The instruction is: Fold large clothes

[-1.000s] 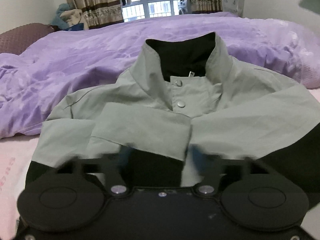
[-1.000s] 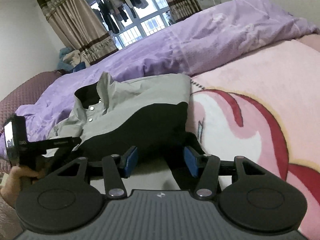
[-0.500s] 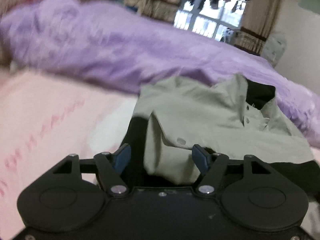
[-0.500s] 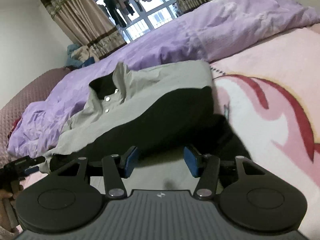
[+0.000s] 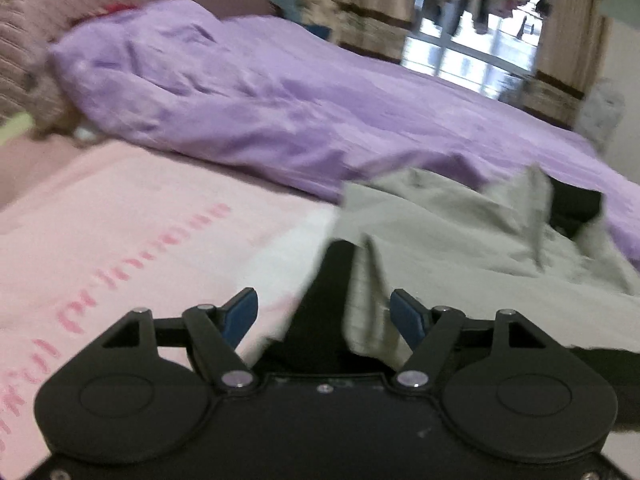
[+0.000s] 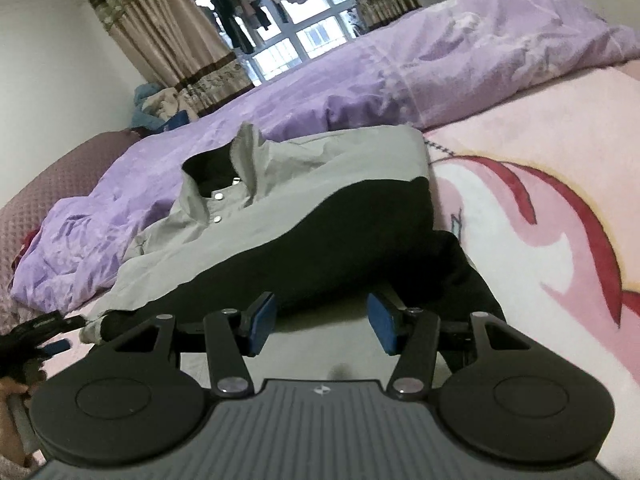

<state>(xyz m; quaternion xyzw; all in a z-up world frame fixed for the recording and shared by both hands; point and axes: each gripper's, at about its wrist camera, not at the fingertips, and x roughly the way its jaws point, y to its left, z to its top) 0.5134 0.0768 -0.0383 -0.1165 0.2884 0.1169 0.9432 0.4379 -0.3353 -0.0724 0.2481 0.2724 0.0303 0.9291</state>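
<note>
A grey and black jacket (image 6: pixel 304 184) lies on the pink blanket, collar up, sleeves folded in. In the left wrist view the jacket (image 5: pixel 460 240) fills the right side, with its left edge and folded sleeve between the fingers. My left gripper (image 5: pixel 324 312) is open at the jacket's lower left corner. My right gripper (image 6: pixel 322 322) is open over the jacket's lower right hem, with grey and black cloth between the fingers. The left gripper also shows in the right wrist view (image 6: pixel 44 332) at the far left, held by a hand.
A purple duvet (image 5: pixel 280 112) is bunched behind the jacket. The pink blanket (image 6: pixel 540 200) with a red pattern spreads to the right, and pink blanket (image 5: pixel 120 240) to the left. Curtains and a window (image 6: pixel 280 40) stand at the back. A maroon headboard (image 5: pixel 120 0) is at the far left.
My left gripper has swung from the jacket's front middle to its left edge, now facing along the side. My right gripper has moved slightly closer over the lower hem. Both stay open.
</note>
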